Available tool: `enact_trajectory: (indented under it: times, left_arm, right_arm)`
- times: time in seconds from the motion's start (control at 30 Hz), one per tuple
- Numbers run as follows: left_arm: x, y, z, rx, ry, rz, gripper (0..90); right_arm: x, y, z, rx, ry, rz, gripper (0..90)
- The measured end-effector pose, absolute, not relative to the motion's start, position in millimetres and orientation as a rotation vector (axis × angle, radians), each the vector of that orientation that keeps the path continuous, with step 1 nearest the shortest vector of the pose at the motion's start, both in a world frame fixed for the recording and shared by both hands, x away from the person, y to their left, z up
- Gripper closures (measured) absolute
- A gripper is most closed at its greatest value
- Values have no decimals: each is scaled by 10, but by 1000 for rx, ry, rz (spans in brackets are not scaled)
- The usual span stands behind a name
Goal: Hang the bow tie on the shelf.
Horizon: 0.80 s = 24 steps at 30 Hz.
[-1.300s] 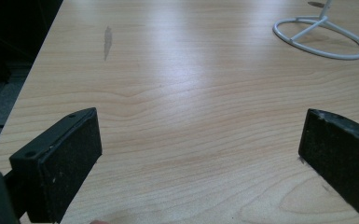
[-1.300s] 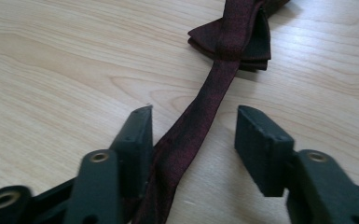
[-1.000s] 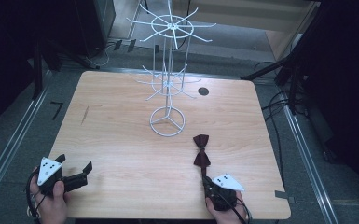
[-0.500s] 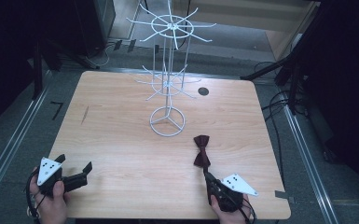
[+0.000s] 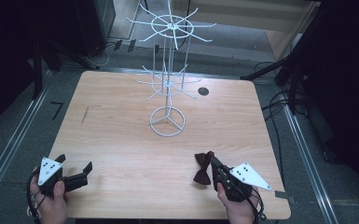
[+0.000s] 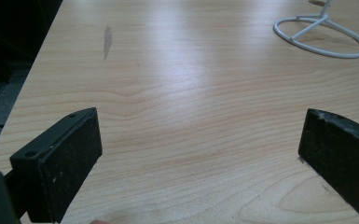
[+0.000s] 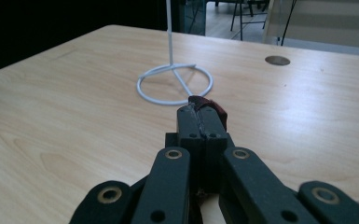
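Pale wood tabletop [image 5: 121, 140] under me, dark room beyond. My right gripper [image 5: 217, 164] is clamped on the maroon bow tie [image 5: 203, 167] near the front edge — it dangles by one small pinch, so a jerk could drop it. White wire rack [image 5: 168, 88] stands ahead. My left gripper [image 5: 81, 169] rests low — jaws apart, nothing between.

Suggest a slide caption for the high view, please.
Right claw shut on a dark red bow tie, left claw open, white wire rack behind.

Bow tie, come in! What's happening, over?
Right hand-held gripper shut on bow tie. Left hand-held gripper open, nothing between jaws. Wire rack ahead, path clear.
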<state>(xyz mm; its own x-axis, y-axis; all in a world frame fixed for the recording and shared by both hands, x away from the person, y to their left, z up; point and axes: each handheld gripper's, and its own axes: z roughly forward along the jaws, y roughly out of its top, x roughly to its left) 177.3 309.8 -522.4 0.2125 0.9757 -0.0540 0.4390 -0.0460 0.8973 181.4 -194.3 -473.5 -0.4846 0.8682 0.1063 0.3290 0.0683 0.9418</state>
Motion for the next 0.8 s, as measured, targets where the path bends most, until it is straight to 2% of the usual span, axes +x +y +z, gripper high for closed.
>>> enact_trajectory:
  times: [0.47, 0.8]
  left_arm:
    - [1771, 3107, -5225, 1621, 1355, 778, 0]
    - [1771, 3113, -5225, 1620, 1352, 774, 0]
  right_arm:
    - [2125, -1768, -4287, 1151, 1765, 1456, 900]
    - [2393, -1708, -4087, 1143, 1750, 1440, 900]
